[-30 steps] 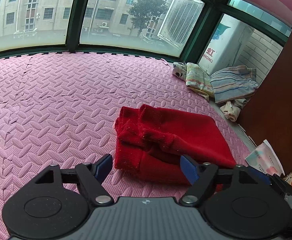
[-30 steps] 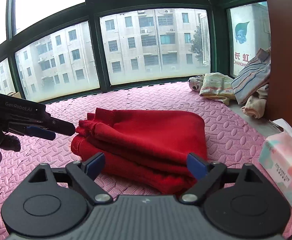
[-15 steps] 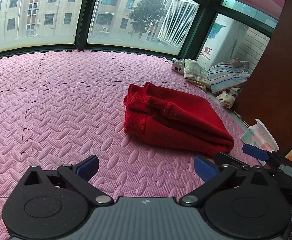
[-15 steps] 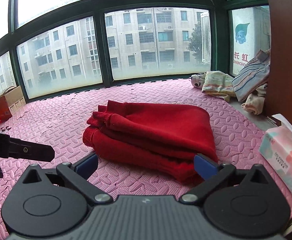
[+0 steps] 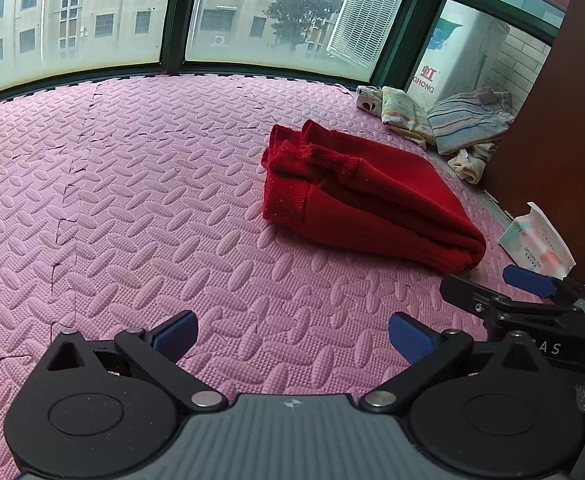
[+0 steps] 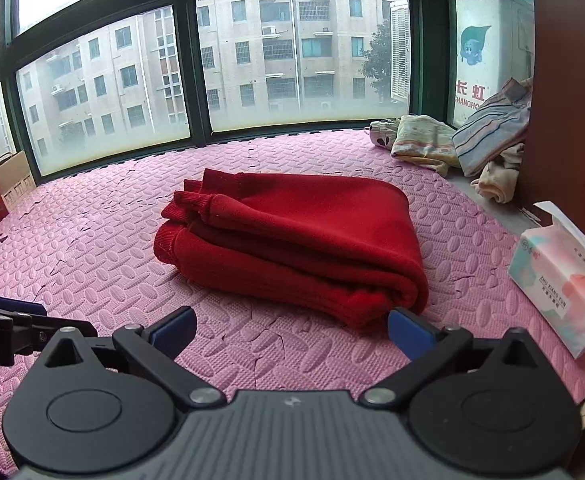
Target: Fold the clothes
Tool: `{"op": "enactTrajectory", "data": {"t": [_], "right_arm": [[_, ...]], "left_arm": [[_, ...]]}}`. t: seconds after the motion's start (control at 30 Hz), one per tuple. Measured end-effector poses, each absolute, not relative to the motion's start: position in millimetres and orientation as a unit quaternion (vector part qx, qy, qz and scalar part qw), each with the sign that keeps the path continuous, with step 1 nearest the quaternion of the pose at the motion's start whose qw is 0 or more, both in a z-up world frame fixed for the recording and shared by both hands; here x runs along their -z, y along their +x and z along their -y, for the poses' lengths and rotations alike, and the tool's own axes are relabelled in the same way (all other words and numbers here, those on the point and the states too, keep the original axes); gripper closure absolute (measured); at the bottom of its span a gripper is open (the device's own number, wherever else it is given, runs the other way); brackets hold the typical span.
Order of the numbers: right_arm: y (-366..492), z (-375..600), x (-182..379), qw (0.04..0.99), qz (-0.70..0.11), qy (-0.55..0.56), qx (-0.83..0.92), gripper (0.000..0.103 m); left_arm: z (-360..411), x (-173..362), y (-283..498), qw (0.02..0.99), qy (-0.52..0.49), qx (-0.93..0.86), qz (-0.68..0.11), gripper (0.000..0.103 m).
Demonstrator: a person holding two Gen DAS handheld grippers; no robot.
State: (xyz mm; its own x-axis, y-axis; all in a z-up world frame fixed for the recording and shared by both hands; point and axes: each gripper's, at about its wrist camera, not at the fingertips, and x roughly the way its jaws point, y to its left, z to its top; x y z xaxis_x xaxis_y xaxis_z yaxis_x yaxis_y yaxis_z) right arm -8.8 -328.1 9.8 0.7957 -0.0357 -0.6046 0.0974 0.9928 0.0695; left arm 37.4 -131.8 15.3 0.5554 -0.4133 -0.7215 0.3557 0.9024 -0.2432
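Observation:
A red knit garment (image 5: 368,200) lies folded in a thick rectangle on the pink foam mat (image 5: 132,200); it also shows in the right wrist view (image 6: 300,240). My left gripper (image 5: 292,336) is open and empty, held back from the garment over bare mat. My right gripper (image 6: 292,332) is open and empty, just in front of the garment's near folded edge. The right gripper's fingers show at the right of the left wrist view (image 5: 528,280). The left gripper's fingers show at the left edge of the right wrist view (image 6: 12,312).
A pile of other clothes (image 5: 452,124) lies at the far right corner by a brown cabinet (image 5: 564,120). A tissue pack (image 6: 564,280) stands right of the garment. A cardboard box (image 6: 4,184) sits at far left. Windows border the mat's far side.
Both grippers have pulled back from the folded red garment, which now lies farther away. Their jaws stay open and empty.

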Motion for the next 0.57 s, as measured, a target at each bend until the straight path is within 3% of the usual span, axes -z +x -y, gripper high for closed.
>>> {"op": "enactTrajectory", "data": {"t": [0.57], "right_arm": [[-11.9, 329.8, -5.9, 0.941, -0.332, 0.047, 0.047, 0.000]], "left_arm": [[146.2, -9.7, 27.7, 0.876, -0.018, 0.228, -0.425, 0.000]]}}
